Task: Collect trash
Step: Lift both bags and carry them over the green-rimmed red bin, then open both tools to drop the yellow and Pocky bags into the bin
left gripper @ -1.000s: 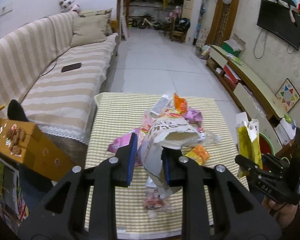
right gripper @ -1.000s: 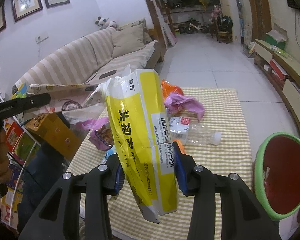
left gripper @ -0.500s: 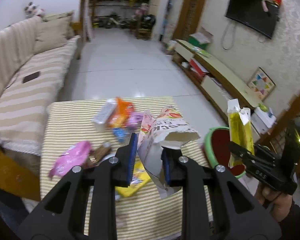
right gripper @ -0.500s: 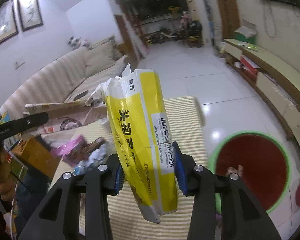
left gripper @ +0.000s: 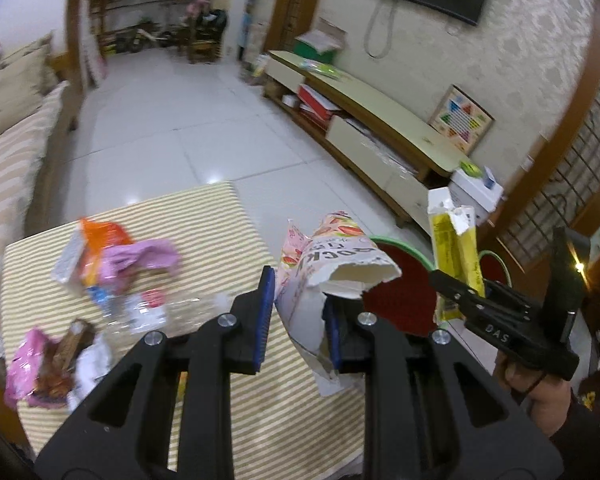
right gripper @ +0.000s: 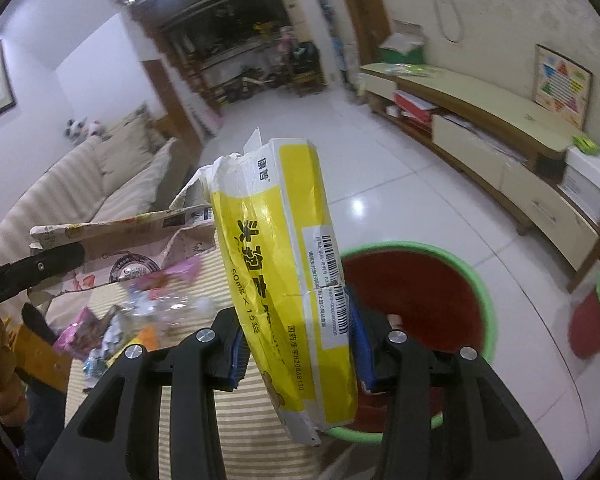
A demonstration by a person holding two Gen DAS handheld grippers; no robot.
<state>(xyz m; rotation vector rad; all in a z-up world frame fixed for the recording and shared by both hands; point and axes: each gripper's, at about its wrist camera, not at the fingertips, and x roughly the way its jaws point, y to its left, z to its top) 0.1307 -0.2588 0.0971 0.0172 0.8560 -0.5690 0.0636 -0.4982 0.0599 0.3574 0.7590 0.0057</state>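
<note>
The left gripper [left gripper: 298, 314] is pinched on a torn paper bag [left gripper: 332, 280] with pink pictures on it, and the bag sticks up between its two blue pads. The right gripper [right gripper: 298, 342] is squeezed on a yellow box [right gripper: 288, 276] with a ripped top, and the box stands up, leaning a bit. In the right wrist view, a red bin [right gripper: 416, 296] with a green rim sits on the floor right behind the yellow box, at about 3 o'clock from it. A second red bin [right gripper: 598, 312] is farther off at 3 o'clock. In the left wrist view, the striped table [left gripper: 220, 216] still has trash on it at 9 o'clock from the left gripper: an orange wrapper [left gripper: 100, 236], a purple wrapper [left gripper: 140, 258], a clear plastic bottle [left gripper: 148, 312] and a pink wrapper [left gripper: 24, 364].
</note>
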